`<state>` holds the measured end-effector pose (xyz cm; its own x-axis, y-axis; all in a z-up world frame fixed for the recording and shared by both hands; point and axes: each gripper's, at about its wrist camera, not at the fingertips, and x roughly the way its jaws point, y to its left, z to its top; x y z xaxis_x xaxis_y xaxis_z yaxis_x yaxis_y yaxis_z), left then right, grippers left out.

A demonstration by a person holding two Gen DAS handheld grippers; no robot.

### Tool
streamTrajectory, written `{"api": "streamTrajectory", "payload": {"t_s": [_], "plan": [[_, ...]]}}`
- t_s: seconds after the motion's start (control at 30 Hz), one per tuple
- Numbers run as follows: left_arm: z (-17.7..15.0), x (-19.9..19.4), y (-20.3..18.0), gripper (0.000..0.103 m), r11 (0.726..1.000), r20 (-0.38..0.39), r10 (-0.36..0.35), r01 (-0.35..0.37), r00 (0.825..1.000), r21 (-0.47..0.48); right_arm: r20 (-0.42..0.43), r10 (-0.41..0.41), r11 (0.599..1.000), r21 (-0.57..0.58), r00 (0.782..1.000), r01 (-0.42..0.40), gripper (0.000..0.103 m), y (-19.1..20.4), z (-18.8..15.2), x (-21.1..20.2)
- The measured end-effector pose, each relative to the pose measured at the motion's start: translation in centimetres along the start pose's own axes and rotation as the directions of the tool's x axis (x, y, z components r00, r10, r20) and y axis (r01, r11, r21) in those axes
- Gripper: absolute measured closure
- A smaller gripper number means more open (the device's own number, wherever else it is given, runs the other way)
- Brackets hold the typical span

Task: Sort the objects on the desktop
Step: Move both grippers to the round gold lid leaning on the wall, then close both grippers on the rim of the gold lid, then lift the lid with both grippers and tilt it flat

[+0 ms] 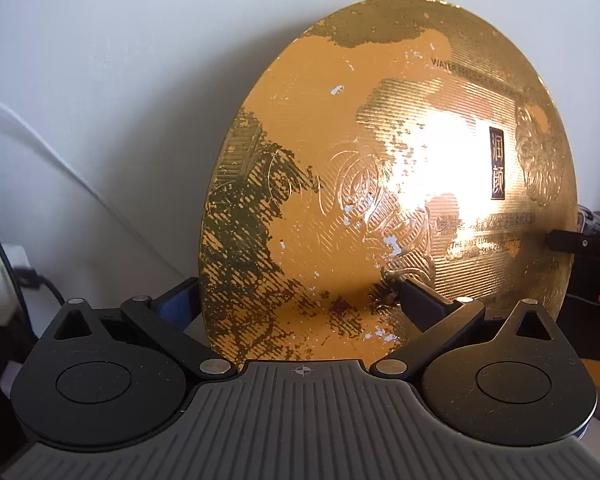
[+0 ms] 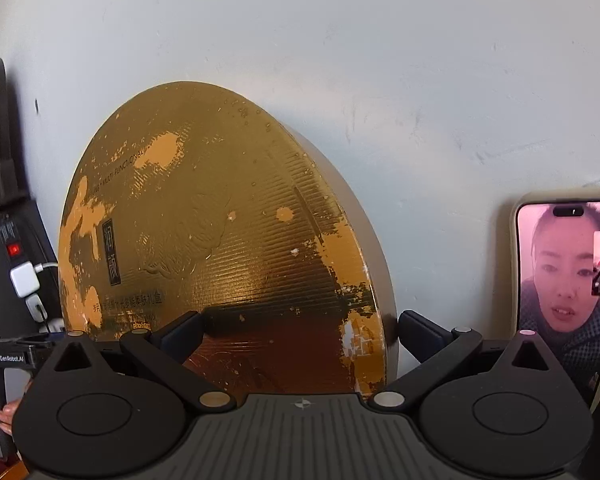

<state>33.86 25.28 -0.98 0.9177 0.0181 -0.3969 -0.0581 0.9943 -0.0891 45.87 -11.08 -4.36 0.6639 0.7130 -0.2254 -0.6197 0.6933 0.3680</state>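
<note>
A phone [image 2: 566, 292] showing a video call leans against the white wall [image 2: 380, 80].

gold box [image 1: 380, 184] | worn round embossed lid face | upright on edge | leaning against white wall [image 1: 100, 60]

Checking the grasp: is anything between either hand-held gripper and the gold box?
Nothing visible. The left hand-held gripper and right hand-held gripper each straddle an edge of the gold box, jaws open.

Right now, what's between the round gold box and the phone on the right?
Only bare white wall, seen in the right wrist view, between the round gold box and the phone; the right hand-held gripper straddles the box's edge.
</note>
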Motion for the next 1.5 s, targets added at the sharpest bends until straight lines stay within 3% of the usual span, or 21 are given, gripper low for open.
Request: {"api": "streamTrajectory", "payload": {"t_s": [0.13, 0.3, 0.53, 0.7, 0.93, 1.07, 1.27, 1.4, 1.5], "plan": [[2.0, -3.4, -1.0, 0.0, 1.0, 0.092, -0.001, -0.001, 0.996, 0.021, 0.091, 0.019, 0.999, -0.033, 0.996, -0.016, 0.0, 1.7, 1.6, -2.0], [4.4, -7.6, -2.3, 0.0, 0.999, 0.207, -0.005, -0.005, 0.978, 0.048, 0.2, 0.046, 0.996, -0.087, 0.979, -0.029, 0.0, 5.0, 5.0, -6.2], [6.3, -17.3, -5.7, 0.0, 0.996, 0.268, -0.007, -0.017, 0.963, 0.087, 0.299, 0.091, 0.99, -0.128, 0.95, -0.055, 0.0, 10.2, 7.8, -14.3], [7.6, -24.3, -8.2, 0.0, 0.993, 0.311, -0.01, -0.027, 0.95, 0.115, 0.323, 0.103, 0.994, -0.071, 0.941, -0.084, 0.0, 12.5, 7.5, -19.9], [5.6, -31.3, -13.9, 0.0, 0.98, 0.288, -0.024, -0.034, 0.957, 0.195, 0.306, 0.053, 0.975, 0.189, 0.951, -0.115, 0.0, 13.0, 5.2, -25.6], [5.8, -35.1, -14.7, 0.0, 0.976, 0.283, -0.01, -0.051, 0.959, 0.211, 0.271, 0.051, 0.952, 0.278, 0.961, -0.128, 0.0, 12.9, 3.1, -28.0], [5.1, -36.3, -14.5, 0.0, 0.976, 0.164, -0.042, 0.005, 0.986, 0.218, 0.226, 0.014, 0.927, 0.363, 0.974, -0.097, 0.0, 11.8, -0.9, -31.5], [4.4, -36.2, -15.4, 0.0, 0.964, 0.098, -0.053, 0.025, 0.994, 0.264, 0.161, 0.003, 0.878, 0.471, 0.987, -0.08, 0.0, 9.0, -4.3, -32.4], [3.7, -36.6, -17.3, 0.0, 0.948, 0.043, -0.07, 0.053, 0.997, 0.312, 0.111, 0.009, 0.811, 0.581, 0.994, -0.072, 0.0, 6.6, -7.7, -32.7]]}}
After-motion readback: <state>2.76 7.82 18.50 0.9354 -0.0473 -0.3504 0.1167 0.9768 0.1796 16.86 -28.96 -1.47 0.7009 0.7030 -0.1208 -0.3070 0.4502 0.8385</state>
